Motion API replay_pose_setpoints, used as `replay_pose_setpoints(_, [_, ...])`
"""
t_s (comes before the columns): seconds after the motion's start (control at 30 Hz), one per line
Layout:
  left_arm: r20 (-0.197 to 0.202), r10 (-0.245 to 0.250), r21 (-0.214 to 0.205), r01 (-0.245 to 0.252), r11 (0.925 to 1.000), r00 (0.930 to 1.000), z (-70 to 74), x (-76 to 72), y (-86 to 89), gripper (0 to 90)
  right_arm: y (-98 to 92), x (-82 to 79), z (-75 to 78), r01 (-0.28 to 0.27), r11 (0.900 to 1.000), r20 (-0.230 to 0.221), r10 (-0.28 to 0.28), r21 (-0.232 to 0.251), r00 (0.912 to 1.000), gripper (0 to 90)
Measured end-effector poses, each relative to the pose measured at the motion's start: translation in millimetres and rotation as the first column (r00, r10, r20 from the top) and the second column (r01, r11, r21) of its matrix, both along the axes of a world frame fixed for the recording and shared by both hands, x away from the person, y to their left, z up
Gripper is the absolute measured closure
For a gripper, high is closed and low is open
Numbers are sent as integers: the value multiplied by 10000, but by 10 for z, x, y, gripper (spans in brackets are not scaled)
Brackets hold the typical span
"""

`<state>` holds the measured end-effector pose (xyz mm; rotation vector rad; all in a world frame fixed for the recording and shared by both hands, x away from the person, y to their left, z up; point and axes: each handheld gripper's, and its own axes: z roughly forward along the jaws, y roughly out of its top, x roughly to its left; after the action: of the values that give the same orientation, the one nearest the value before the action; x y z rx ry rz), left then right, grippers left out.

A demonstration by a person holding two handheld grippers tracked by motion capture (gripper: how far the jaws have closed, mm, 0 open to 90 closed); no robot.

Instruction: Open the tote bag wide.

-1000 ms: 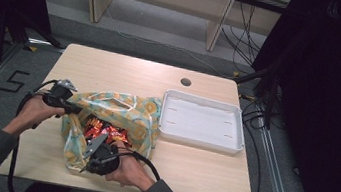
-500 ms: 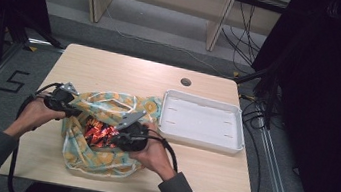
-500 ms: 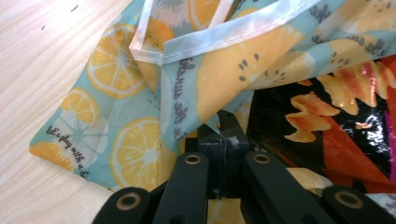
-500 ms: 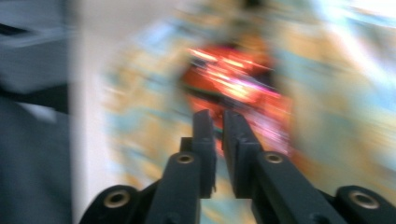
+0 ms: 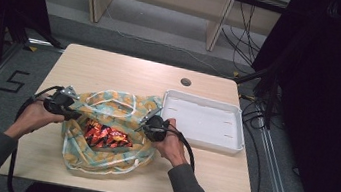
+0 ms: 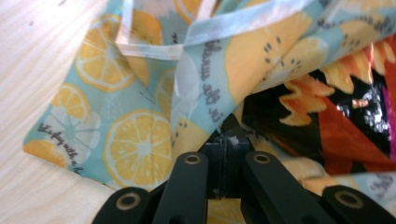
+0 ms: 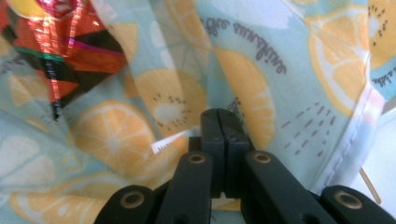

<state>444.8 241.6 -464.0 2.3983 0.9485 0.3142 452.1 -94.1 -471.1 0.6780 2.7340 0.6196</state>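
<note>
Between the two grippers a fruit-print bag (image 5: 108, 132) lies on the worktop (image 5: 112, 67), its mouth pulled open so that the shiny red-and-black snack packets (image 5: 104, 136) inside are exposed. The left gripper (image 5: 74, 113) is clamped on the bag's rim — in the left gripper view the jaws are seen pressed together with the cloth (image 6: 210, 93) folded over their tips, the packets (image 6: 345, 116) lying just beyond and to one side. The right gripper (image 5: 147, 123) is likewise closed on the opposite rim, its jaws meeting on the printed fabric (image 7: 243, 84) in the right gripper view, with a packet (image 7: 51, 42) up and away from its tips.

As a judgement, the opening of the bag is about done: the mouth is spread and the contents are laid bare. Nothing has yet been taken out, and the white tray (image 5: 203, 121), just beyond the right gripper, holds no packets; emptying the bag into it appears to be what is left.

Both hands are held low over the worktop, forearms angled inward from the near edge, with the grippers pointed toward each other across the bag and well apart — a pose suited to holding the rim taut.
</note>
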Motion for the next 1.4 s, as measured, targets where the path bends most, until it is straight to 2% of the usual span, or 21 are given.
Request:
replay_pose_setpoints(0.07, [73, 73, -104, -72, 9999, 9999, -16, -49, -36, 854, 5, -17, 23, -107, 9999, 105, 108, -78, 9999, 900])
replay_pose_setpoints(0.1, [48, -92, 21, 92, 10000, 9999, 15, -69, -38, 828, 20, -49, 42, -174, 9998, 157, 173, 73, 9997, 900])
replay_pose_setpoints(0.13, [153, 35, -171, -32, 9998, 9999, 35, -99, -58, 807, 33, -94, 81, -232, 9996, 142, 229, 186, 9996, 900])
replay_pose_setpoints(0.2, [188, -6, -391, 13, 9992, 9998, 121, -159, -78, 750, 54, -151, 140, -763, 9963, 284, 752, 399, 9968, 900])
replay_pose_setpoints(0.23, [113, -103, -404, 107, 9991, 9999, 176, -192, -87, 719, 66, -202, 164, -592, 9967, 153, 584, 563, 9982, 900])
replay_pose_setpoints(0.3, [278, -214, -453, 227, 9987, 9994, 277, -273, -110, 641, 78, -232, 202, -897, 9936, 334, 875, 689, 9956, 891])
replay_pose_setpoints(0.37, [298, -113, -568, 130, 9983, 9995, 321, -325, -130, 584, 102, -290, 248, -893, 9938, 433, 865, 670, 9953, 882])
replay_pose_setpoints(0.4, [553, -136, -896, 185, 9958, 9984, 376, -432, -179, 574, 119, -312, 260, -985, 9921, 493, 948, 777, 9943, 878])
replay_pose_setpoints(0.47, [728, -37, -1193, 124, 9928, 9973, 409, -525, -225, 571, 145, -361, 297, -1091, 9899, 560, 1043, 901, 9930, 872])
replay_pose_setpoints(0.63, [881, -87, -1764, 242, 9840, 9961, 446, -677, -322, 572, 171, -445, 325, -1136, 9883, 528, 1087, 1022, 9927, 848])
replay_pose_setpoints(0.8, [1023, -155, -1674, 326, 9853, 9946, 529, -741, -338, 525, 161, -483, 333, -1149, 9863, 415, 1107, 1180, 9930, 836])
replay_pose_setpoints(0.93, [1027, 288, -1574, -123, 9875, 9943, 621, -716, -200, 491, 149, -481, 343, -1327, 9828, 409, 1284, 1287, 9909, 830])
replay_pose_setpoints(0.97, [1027, 288, -1574, -123, 9875, 9943, 621, -716, -200, 468, 144, -487, 343, -1210, 9839, 351, 1174, 1314, 9925, 826])
replay_pose_setpoints(1.03, [1018, 687, -1688, -508, 9843, 9924, 660, -763, -147, 446, 138, -505, 343, -987, 9854, 188, 970, 1384, 9951, 826])
replay_pose_setpoints(1.1, [1053, 602, -1822, -403, 9824, 9926, 682, -796, -150, 455, 133, -499, 340, -1050, 9840, 216, 1030, 1440, 9945, 826])
replay_pose_setpoints(1.17, [910, -75, -1986, 256, 9797, 9958, 729, -915, -237, 468, 121, -499, 350, -1095, 9827, 199, 1078, 1495, 9940, 823])
replay_pose_setpoints(1.2, [928, -327, -1910, 500, 9803, 9951, 721, -938, -276, 470, 115, -488, 356, -1246, 9811, 255, 1221, 1484, 9922, 821])
replay_pose_setpoints(1.27, [778, -328, -1975, 476, 9791, 9964, 692, -966, -324, 467, 116, -499, 355, -1118, 9816, 217, 1098, 1550, 9937, 818])
replay_pose_setpoints(1.3, [760, -409, -1858, 544, 9811, 9963, 653, -973, -361, 467, 107, -498, 368, -1212, 9822, 411, 1165, 1431, 9923, 814])
replay_pose_setpoints(1.33, [672, -381, -1646, 487, 9852, 9970, 548, -954, -404, 455, 100, -506, 368, -1139, 9821, 432, 1086, 1502, 9932, 802])
replay_pose_setpoints(1.4, [564, -213, -1637, 303, 9860, 9982, 487, -943, -417, 450, 97, -509, 362, -1076, 9810, 330, 1036, 1617, 9941, 797])
